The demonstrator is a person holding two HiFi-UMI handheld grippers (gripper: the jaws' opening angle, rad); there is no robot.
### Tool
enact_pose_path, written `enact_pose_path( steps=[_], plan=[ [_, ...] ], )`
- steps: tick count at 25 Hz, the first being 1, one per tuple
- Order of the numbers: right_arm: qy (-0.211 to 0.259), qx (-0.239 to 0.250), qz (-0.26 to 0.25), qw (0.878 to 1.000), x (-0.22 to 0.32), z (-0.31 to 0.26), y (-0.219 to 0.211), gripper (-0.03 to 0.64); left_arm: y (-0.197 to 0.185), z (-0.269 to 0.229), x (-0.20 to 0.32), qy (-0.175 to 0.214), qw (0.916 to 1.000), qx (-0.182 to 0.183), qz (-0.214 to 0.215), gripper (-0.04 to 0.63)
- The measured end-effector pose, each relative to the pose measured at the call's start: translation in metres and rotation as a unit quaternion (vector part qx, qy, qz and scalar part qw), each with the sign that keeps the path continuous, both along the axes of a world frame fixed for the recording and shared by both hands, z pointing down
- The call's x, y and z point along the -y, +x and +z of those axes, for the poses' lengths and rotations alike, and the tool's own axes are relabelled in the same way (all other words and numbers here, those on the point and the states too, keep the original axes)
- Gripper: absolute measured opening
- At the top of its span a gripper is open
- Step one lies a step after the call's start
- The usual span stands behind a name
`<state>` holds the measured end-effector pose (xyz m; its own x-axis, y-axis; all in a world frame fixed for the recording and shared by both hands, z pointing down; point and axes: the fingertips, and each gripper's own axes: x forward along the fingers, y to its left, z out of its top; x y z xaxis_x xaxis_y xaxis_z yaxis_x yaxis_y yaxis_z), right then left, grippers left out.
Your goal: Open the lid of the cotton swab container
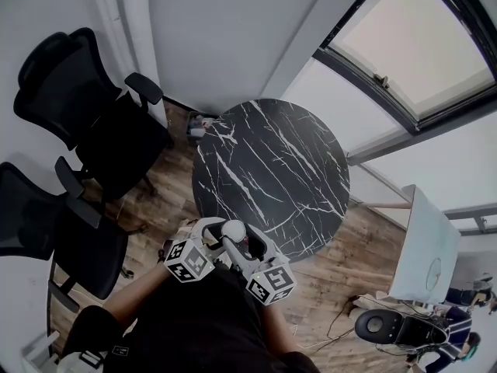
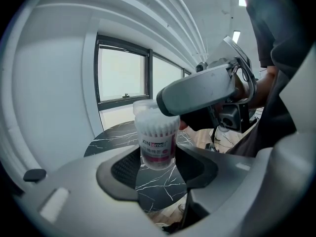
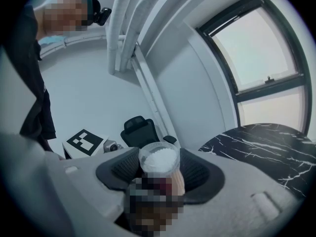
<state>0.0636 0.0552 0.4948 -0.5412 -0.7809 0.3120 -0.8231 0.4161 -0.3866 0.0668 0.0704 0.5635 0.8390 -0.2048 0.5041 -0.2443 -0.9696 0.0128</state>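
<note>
The cotton swab container [image 1: 235,231] is a clear plastic cylinder full of white swabs with a pink label. It hangs above the near edge of the round black marble table [image 1: 272,162]. My left gripper [image 2: 158,163] is shut on the body of the container [image 2: 158,142], a pad against each side. My right gripper [image 3: 159,171] is closed around its top, with the translucent lid [image 3: 159,160] between the pads. In the left gripper view one right finger [image 2: 197,94] lies across the lid. Both grippers [image 1: 233,243] meet in front of my chest.
Two black office chairs [image 1: 74,99] [image 1: 46,235] stand left of the table. A white desk [image 1: 421,247] and a black device [image 1: 384,326] are at the right. A large window [image 1: 419,45] runs along the far right wall. A small object [image 1: 196,124] lies on the floor beyond the table.
</note>
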Motion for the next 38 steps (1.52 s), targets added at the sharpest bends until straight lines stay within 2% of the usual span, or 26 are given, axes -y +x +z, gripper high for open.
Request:
enact_pose_path(
  steps=[4,7,11,17,25,30,38],
  plan=[
    [0.019,-0.036,-0.001,0.999,-0.001,-0.004,0.002,0.272,0.000,0.001,0.002,-0.004,0.9999,0.010,-0.004,0.229],
    [0.041,-0.093,-0.009,0.995,-0.003,-0.004,0.003,0.272,0.000,0.006,0.002,-0.007,0.9997,0.021,-0.006,0.229],
    [0.078,-0.203,-0.038,0.975,-0.006,-0.008,-0.008,0.272,-0.003,0.010,0.003,-0.012,0.9993,0.032,-0.010,0.229],
    [0.089,-0.268,-0.058,0.957,-0.009,-0.007,-0.015,0.272,-0.003,0.012,0.000,-0.014,0.9992,0.038,-0.009,0.230],
    [0.086,-0.280,-0.060,0.954,-0.014,0.002,-0.012,0.236,-0.002,0.013,-0.007,-0.013,0.9991,0.041,-0.003,0.230],
    [0.099,-0.280,-0.054,0.953,-0.014,-0.005,-0.014,0.173,-0.002,0.014,-0.009,-0.010,0.9992,0.040,-0.003,0.229],
    [0.103,-0.284,-0.051,0.952,-0.016,-0.005,-0.014,0.129,-0.004,0.015,-0.008,-0.009,0.9992,0.040,-0.004,0.229]
  ],
)
